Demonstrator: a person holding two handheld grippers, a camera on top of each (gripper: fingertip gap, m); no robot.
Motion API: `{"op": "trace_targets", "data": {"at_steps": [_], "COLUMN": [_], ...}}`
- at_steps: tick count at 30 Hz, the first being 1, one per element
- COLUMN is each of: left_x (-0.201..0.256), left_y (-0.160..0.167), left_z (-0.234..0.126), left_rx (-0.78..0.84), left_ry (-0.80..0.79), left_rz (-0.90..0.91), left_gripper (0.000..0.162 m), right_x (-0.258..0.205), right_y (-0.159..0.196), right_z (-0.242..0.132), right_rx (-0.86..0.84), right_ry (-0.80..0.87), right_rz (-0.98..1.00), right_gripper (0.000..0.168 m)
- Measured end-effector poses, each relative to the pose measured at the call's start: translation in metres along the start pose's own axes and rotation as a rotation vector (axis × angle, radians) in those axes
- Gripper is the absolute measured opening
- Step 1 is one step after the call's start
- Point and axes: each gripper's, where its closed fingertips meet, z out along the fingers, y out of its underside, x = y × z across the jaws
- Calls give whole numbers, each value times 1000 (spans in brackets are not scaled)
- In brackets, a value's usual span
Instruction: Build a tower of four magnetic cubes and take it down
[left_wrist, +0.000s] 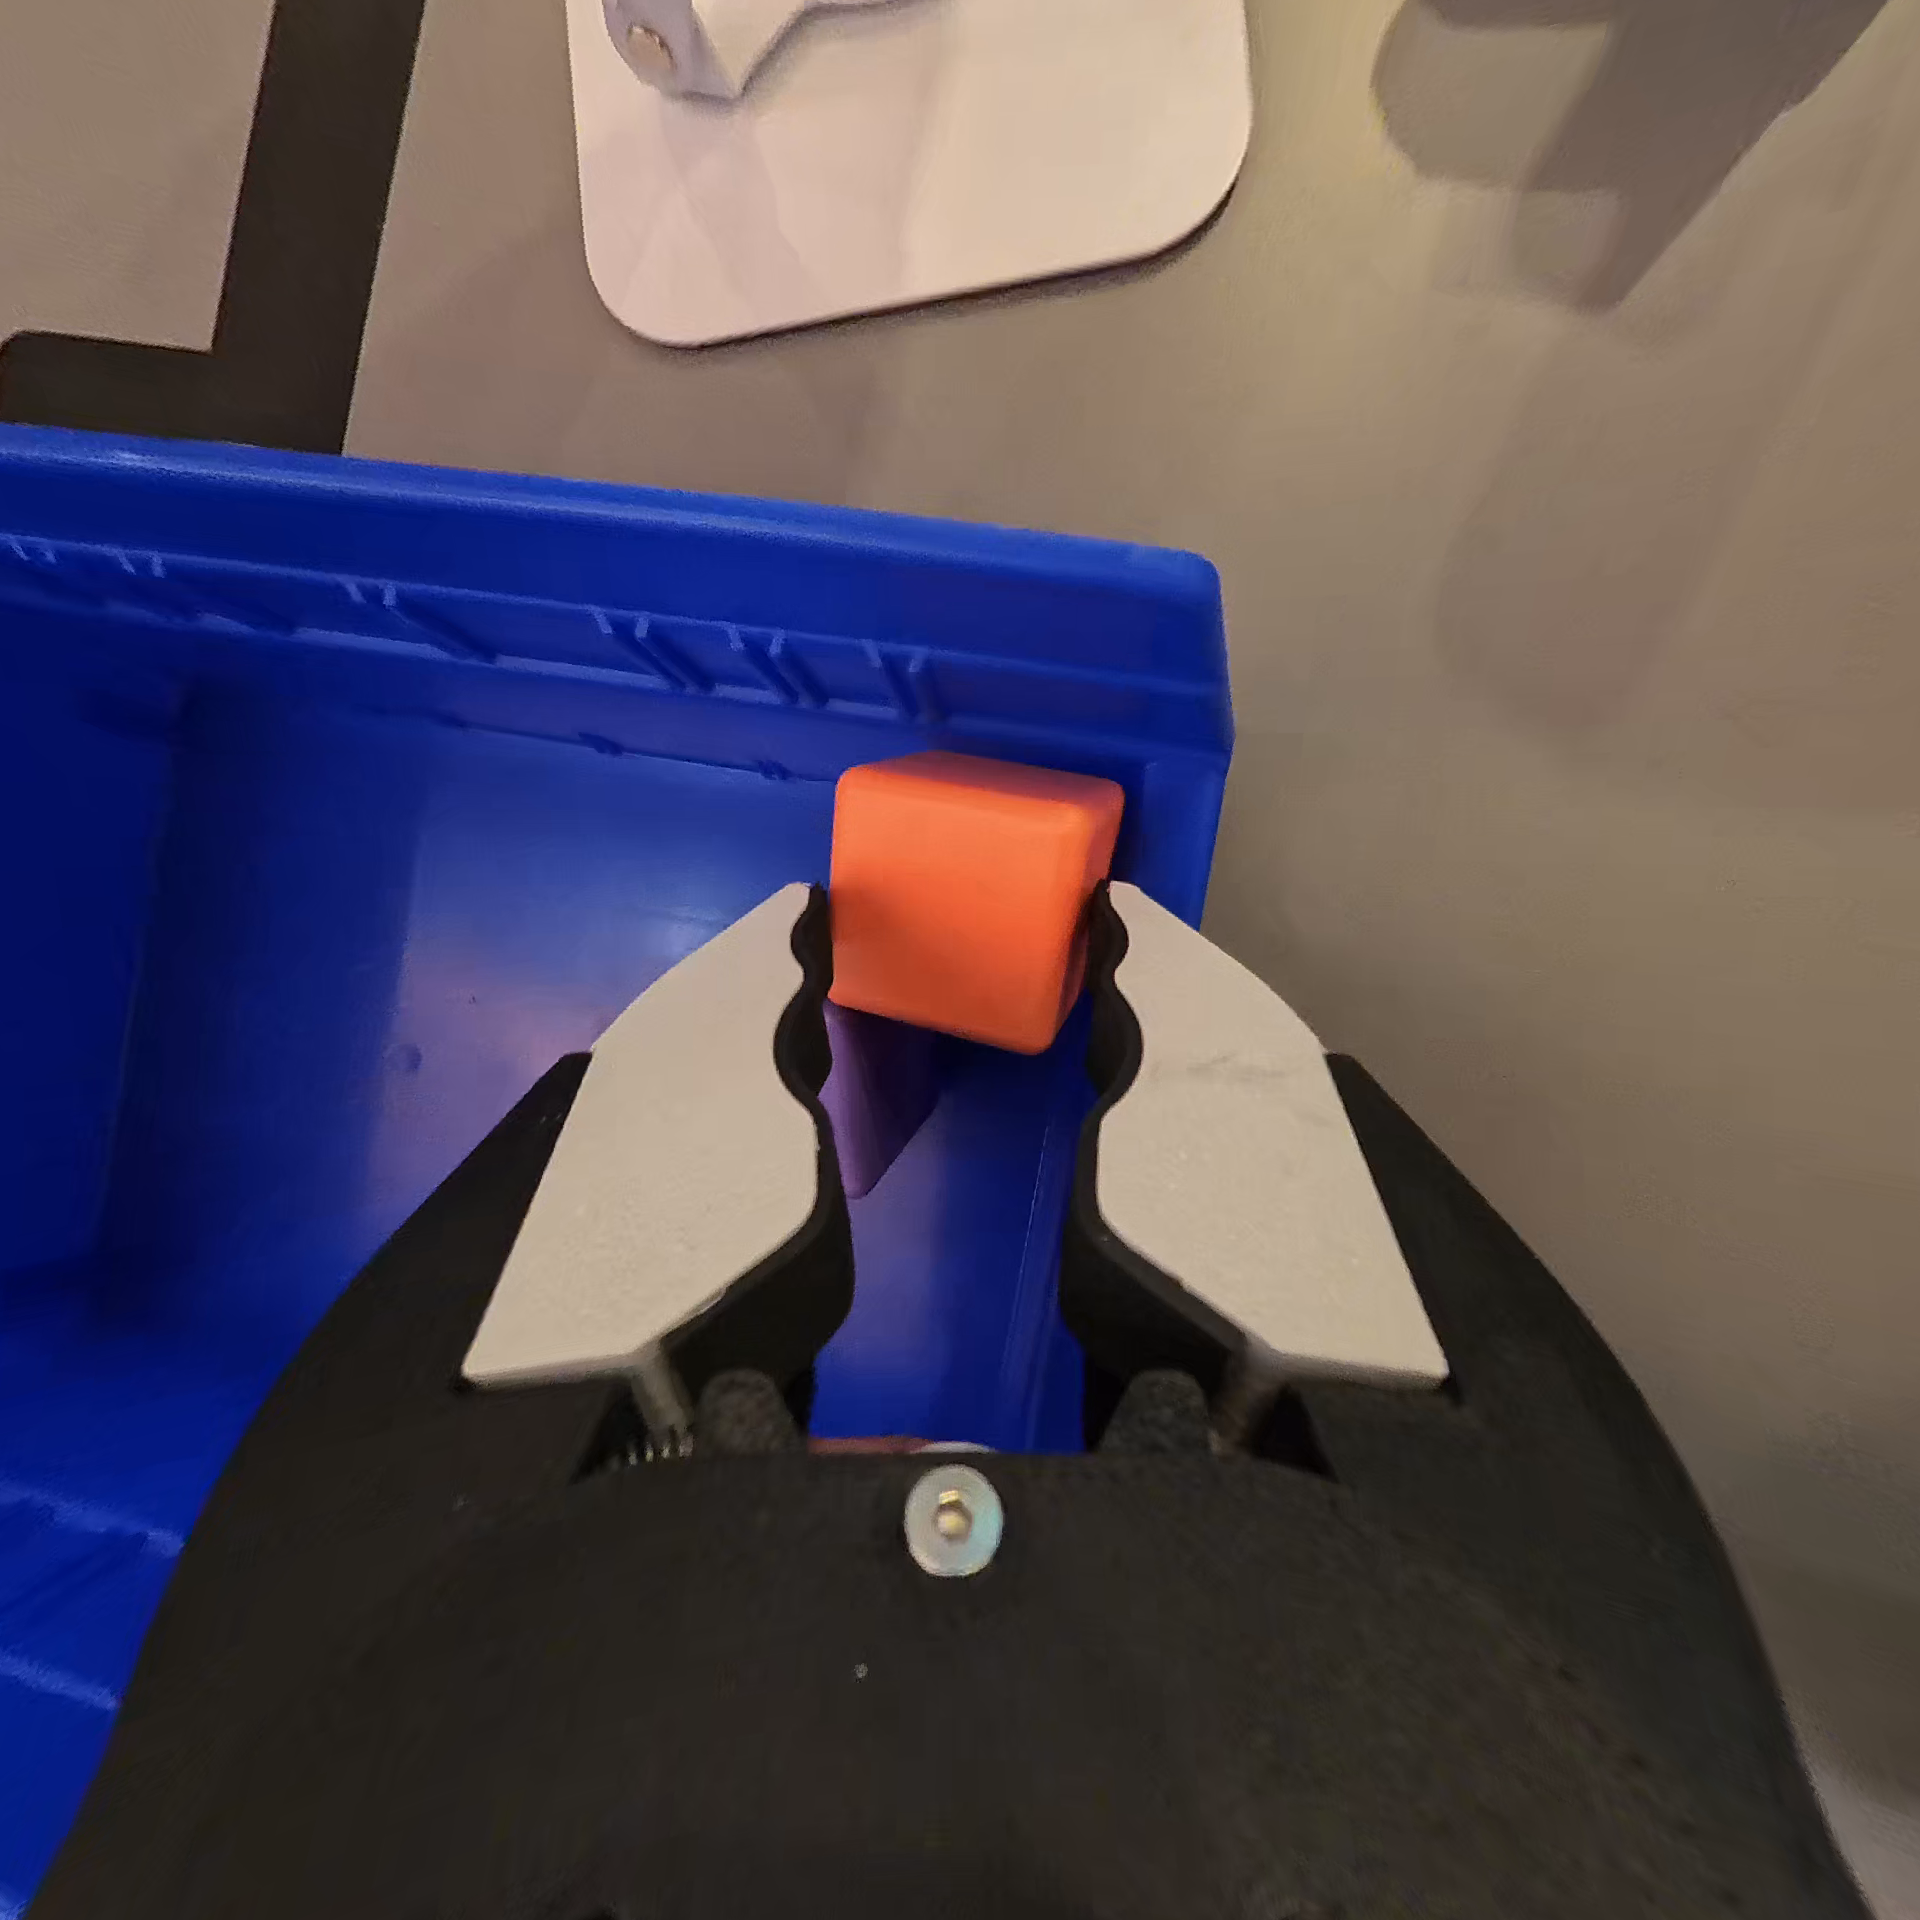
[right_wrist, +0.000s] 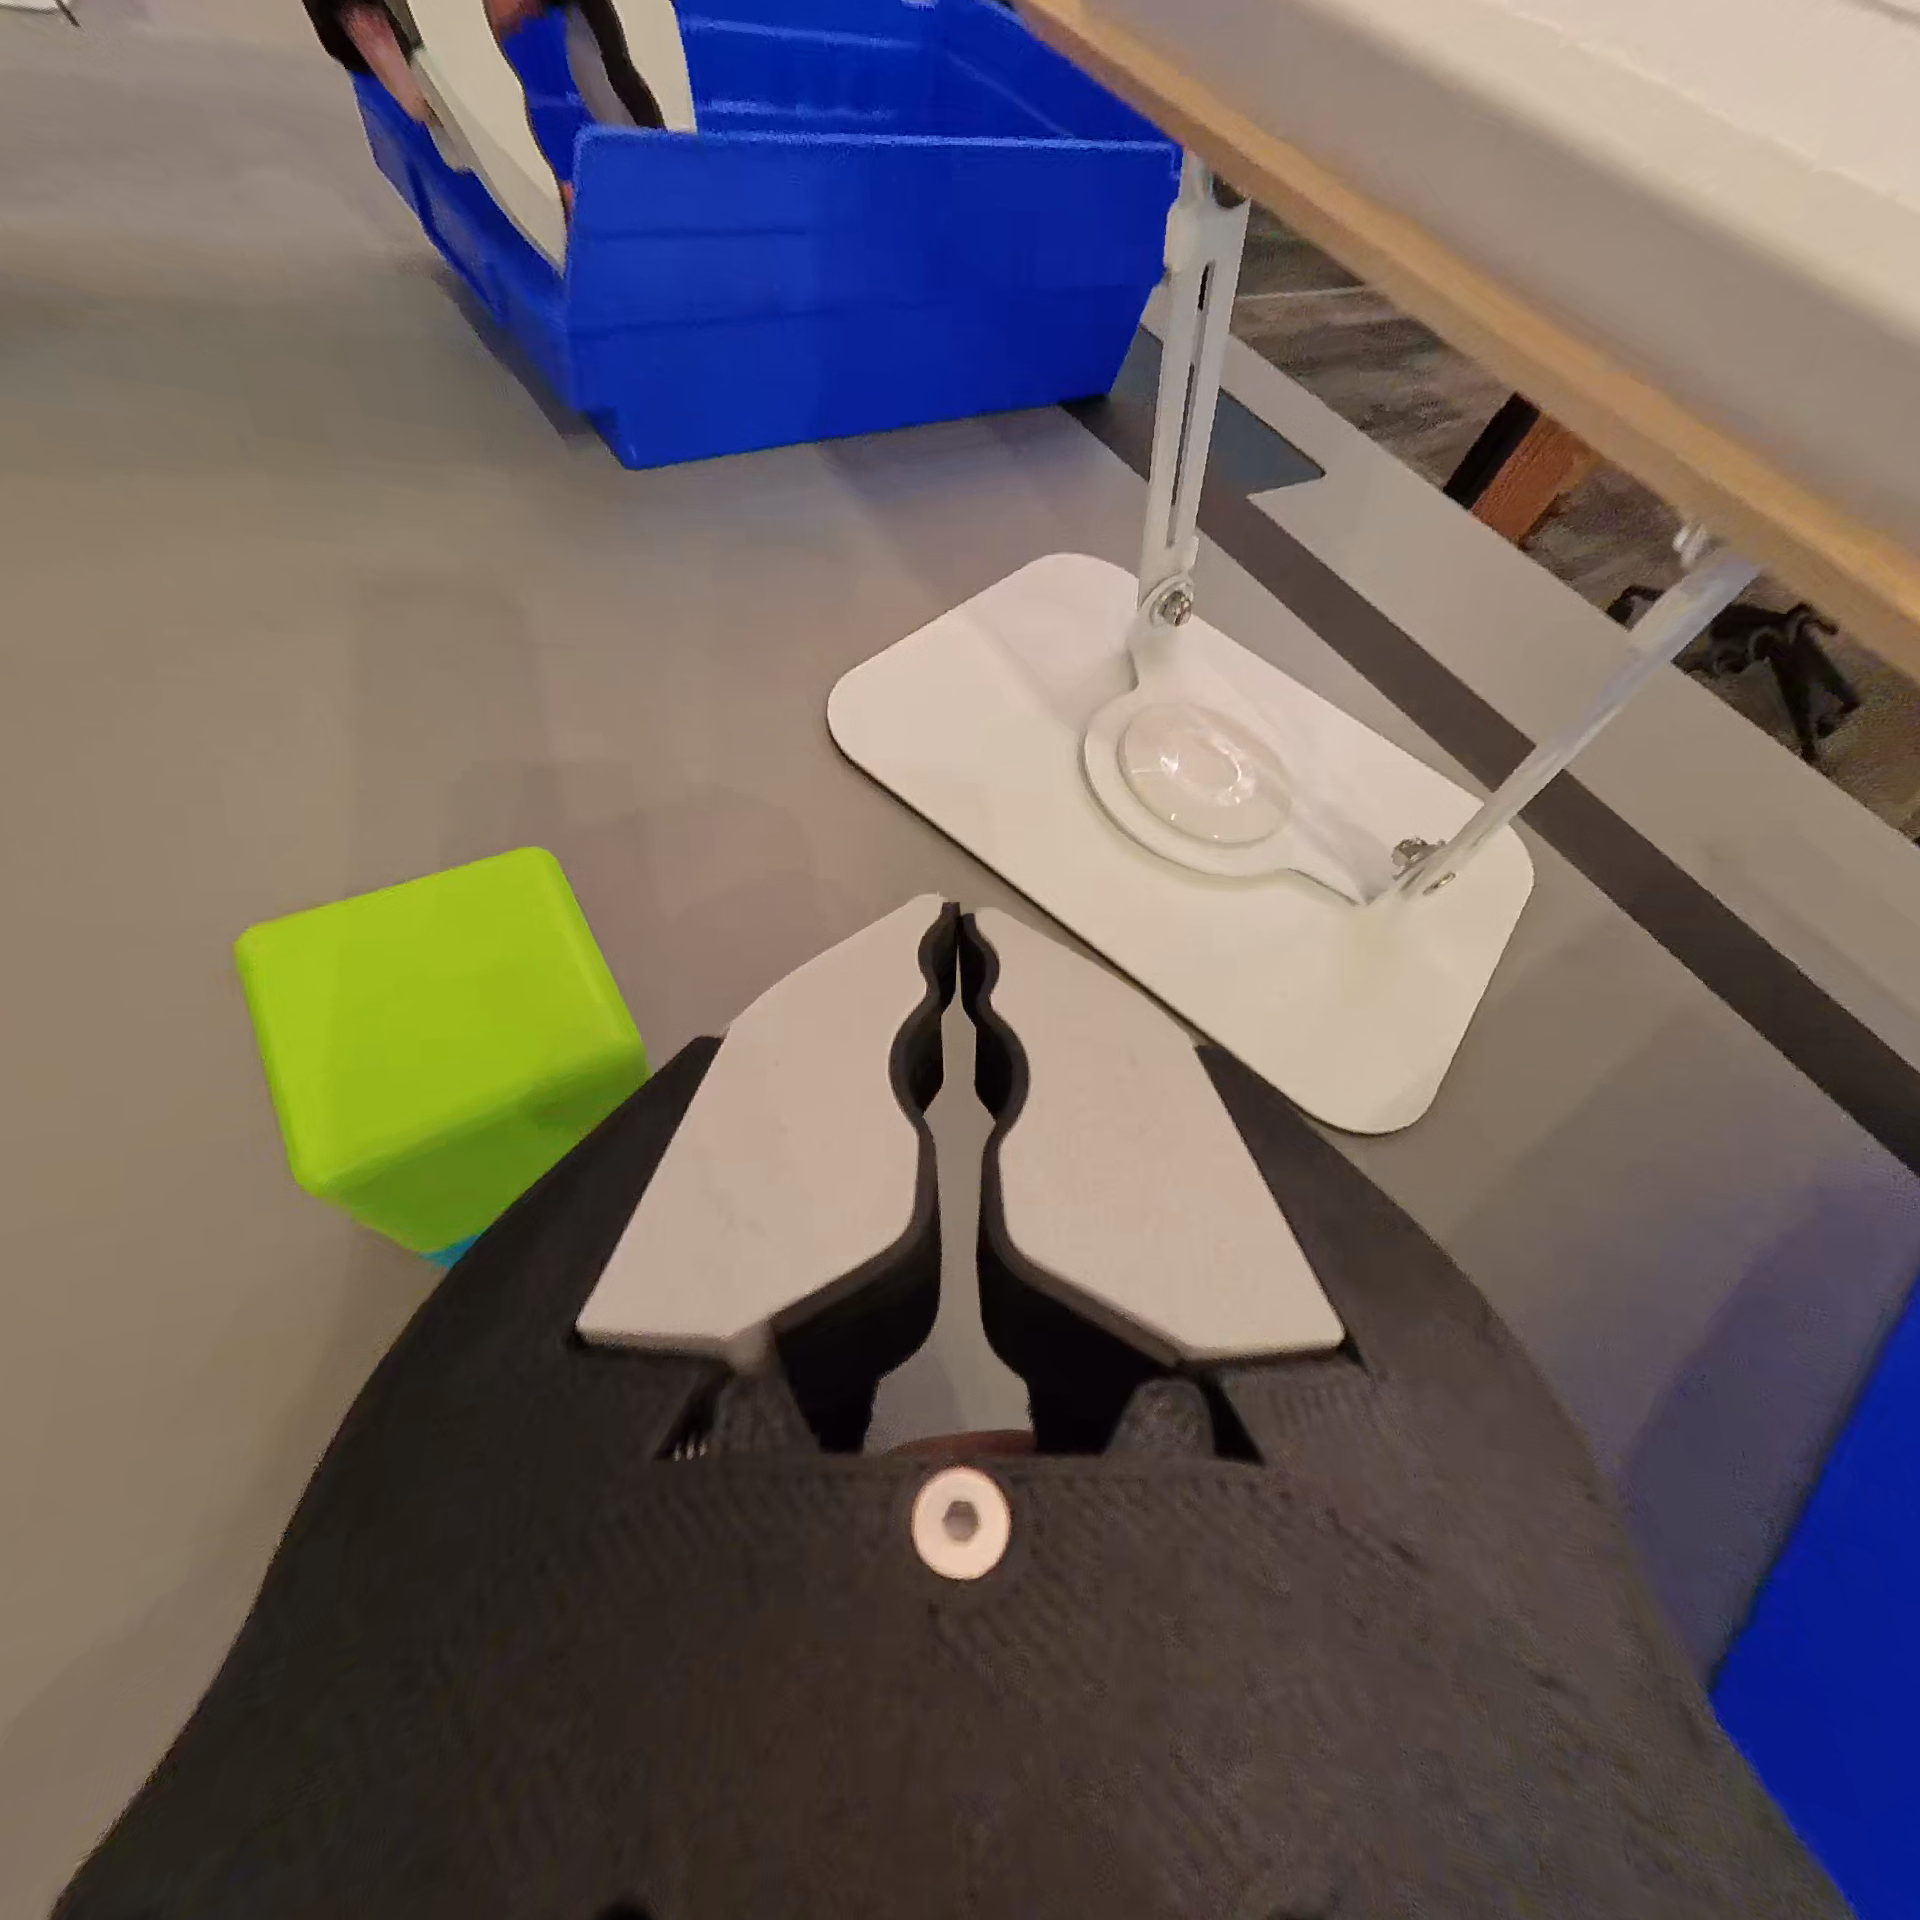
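Note:
In the left wrist view my left gripper (left_wrist: 958, 906) is shut on an orange cube (left_wrist: 956, 862), its tips pressing the cube's two sides, inside the right corner of a blue bin (left_wrist: 416, 831). A purple cube (left_wrist: 883, 1101) lies in the bin just under it. In the right wrist view my right gripper (right_wrist: 954, 920) is shut and empty above the grey table. A green cube (right_wrist: 426, 1039) stands just left of it on top of a cyan cube (right_wrist: 452, 1255) that barely shows. The left gripper also shows far off in the right wrist view (right_wrist: 551, 125), reaching into the blue bin (right_wrist: 831, 270).
A white stand base (right_wrist: 1018, 748) with a clear dome and thin arms sits right of my right gripper; it also shows in the left wrist view (left_wrist: 935, 208) beyond the bin. A wooden-edged board (right_wrist: 1455, 260) overhangs at upper right. Another blue bin's edge (right_wrist: 1839, 1558) is at lower right. My hands' fingertips stand some 30 cm from each other.

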Motion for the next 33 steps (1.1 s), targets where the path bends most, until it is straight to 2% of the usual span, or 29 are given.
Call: {"op": "trace_targets", "data": {"at_steps": [9,11,25,28,33], "left_x": [27,31,88,96,107], "left_y": [-21,-17,-34,-41,-59], "left_z": [-23,-21,-29,-34,-48], "left_rx": [206,164,290,311,321], "left_ry": [164,182,456,447,346], "left_rz": [-57,-55,-25,2,94], "left_gripper": [46,46,46,46,46], "right_x": [3,1,1,0,0], "right_y": [8,10,14,15,15], "right_z": [2,3,5,5,5], "right_rx": [-11,-20,-29,-30,-35], "right_ry": [-28,-30,-48,-49,-51], "right_rz": [51,37,39,38,31], "right_gripper": [0,0,0,0,0]}}
